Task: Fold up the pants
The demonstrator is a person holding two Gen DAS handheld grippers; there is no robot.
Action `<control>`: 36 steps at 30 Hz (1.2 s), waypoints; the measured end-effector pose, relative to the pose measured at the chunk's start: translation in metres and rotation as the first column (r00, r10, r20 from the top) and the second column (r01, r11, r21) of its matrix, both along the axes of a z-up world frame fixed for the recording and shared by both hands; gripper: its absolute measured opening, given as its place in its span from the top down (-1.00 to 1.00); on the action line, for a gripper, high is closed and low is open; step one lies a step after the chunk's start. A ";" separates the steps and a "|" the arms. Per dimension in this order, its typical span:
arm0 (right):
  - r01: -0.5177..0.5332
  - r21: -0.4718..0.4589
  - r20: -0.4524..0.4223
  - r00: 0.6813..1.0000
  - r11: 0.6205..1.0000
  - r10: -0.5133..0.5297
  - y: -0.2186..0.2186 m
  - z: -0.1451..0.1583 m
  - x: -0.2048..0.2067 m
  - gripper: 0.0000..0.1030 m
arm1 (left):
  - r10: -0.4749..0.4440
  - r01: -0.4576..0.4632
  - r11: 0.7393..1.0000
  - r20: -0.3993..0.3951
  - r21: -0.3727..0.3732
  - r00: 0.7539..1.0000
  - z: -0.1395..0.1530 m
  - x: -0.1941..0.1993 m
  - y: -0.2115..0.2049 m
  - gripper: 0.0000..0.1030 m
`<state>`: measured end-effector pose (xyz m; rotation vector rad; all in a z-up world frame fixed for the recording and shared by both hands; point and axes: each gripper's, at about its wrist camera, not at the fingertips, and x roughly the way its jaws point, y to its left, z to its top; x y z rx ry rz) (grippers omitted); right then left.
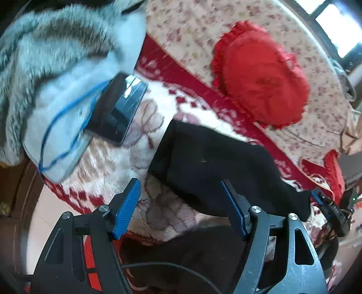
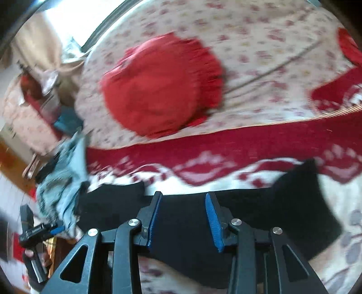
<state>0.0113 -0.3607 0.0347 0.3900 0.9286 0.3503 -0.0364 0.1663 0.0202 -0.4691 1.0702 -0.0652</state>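
A: Red and cream plush, that blanket is lying across the whole lower half of the left wrist frame, with a flowered sheet spreading beyond it toward the top.

B: And the black pants are lying on it, running from the centre down to the lower right of that frame. In the right wrist frame they are filling the bottom centre, with a fold of the cloth standing up at the right edge.

A: The red frilled cushion is sitting on the flowered sheet, upper right of the left frame, well apart from the pants. A grey and white furry cover is bulking in the upper left.

B: A dark flat device is lying at the edge of that cover, with a blue cord looping just beside it.

A: The left gripper is hovering at the bottom centre of its own frame, jaws spread wide, nothing between them. Its right blue pad is showing in front of the black cloth, though whether it is touching cannot be told.

B: The right gripper is sitting at the bottom centre of its frame over the pants, jaws part-way apart. The pads are not pinching any cloth. It is also showing small at the right edge of the left frame, at the end of the pants.

A: Both frames are blurring, the right one more.
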 end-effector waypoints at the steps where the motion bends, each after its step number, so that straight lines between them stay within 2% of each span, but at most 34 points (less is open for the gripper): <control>1: -0.007 0.000 0.009 1.000 1.000 0.007 0.006 0.005 -0.004 0.28 | -0.027 0.027 1.000 0.026 -0.009 0.999 0.011 0.000 -0.001 -0.39; 4: 0.010 -0.022 0.041 0.999 1.000 -0.009 0.013 0.032 -0.035 0.28 | -0.095 0.095 0.995 0.082 0.006 0.992 0.034 0.007 -0.010 -0.39; 7: 0.064 -0.072 0.065 0.996 0.995 -0.060 0.008 0.065 -0.065 0.26 | -0.197 0.199 0.980 0.141 0.000 0.970 0.053 0.021 -0.030 -0.39; 11: 0.134 -0.121 0.113 0.986 0.984 -0.121 0.008 0.110 -0.076 0.22 | -0.297 0.301 0.954 0.146 -0.005 0.944 0.056 0.029 -0.053 -0.39; 12: 0.135 -0.107 0.145 0.982 0.985 -0.119 0.011 0.121 -0.077 0.20 | -0.309 0.313 0.950 0.147 -0.002 0.940 0.054 0.028 -0.056 -0.39; 15: 0.096 -0.031 0.176 0.980 0.995 -0.089 0.022 0.130 -0.077 0.14 | -0.274 0.277 0.961 0.137 -0.001 0.952 0.043 0.019 -0.054 -0.39; 18: -0.021 0.022 0.161 0.987 1.000 0.017 0.044 0.119 -0.063 0.12 | -0.199 0.203 0.979 0.102 -0.031 0.975 0.032 0.004 -0.039 -0.39; 20: -0.122 0.009 0.124 0.985 0.992 0.120 0.068 0.103 -0.041 0.12 | -0.132 0.138 0.988 0.095 -0.064 0.987 0.026 -0.010 -0.028 -0.39; 24: -0.289 -0.065 0.052 0.955 0.955 0.293 0.120 0.061 -0.006 0.12 | -0.017 0.019 0.999 0.082 -0.026 0.997 0.006 -0.025 -0.020 -0.47; 25: -0.316 -0.088 0.026 0.947 0.945 0.319 0.134 0.048 0.001 0.12 | 0.006 -0.005 1.000 0.057 -0.017 0.998 -0.005 -0.026 -0.018 -0.47; 28: -0.376 -0.077 -0.007 0.926 0.923 0.376 0.153 0.025 0.009 0.12 | 0.020 -0.020 1.000 -0.015 -0.010 1.000 -0.030 -0.022 -0.014 -0.47; 32: -0.505 -0.090 -0.015 0.863 0.859 0.506 0.197 0.006 0.012 0.12 | 0.046 -0.045 0.998 -0.043 0.040 0.998 -0.052 -0.013 -0.004 -0.47; 36: -0.633 -0.048 -0.064 0.774 0.773 0.630 0.255 -0.017 0.022 0.12 | 0.038 -0.036 0.998 -0.056 0.043 0.998 -0.063 0.001 0.003 -0.47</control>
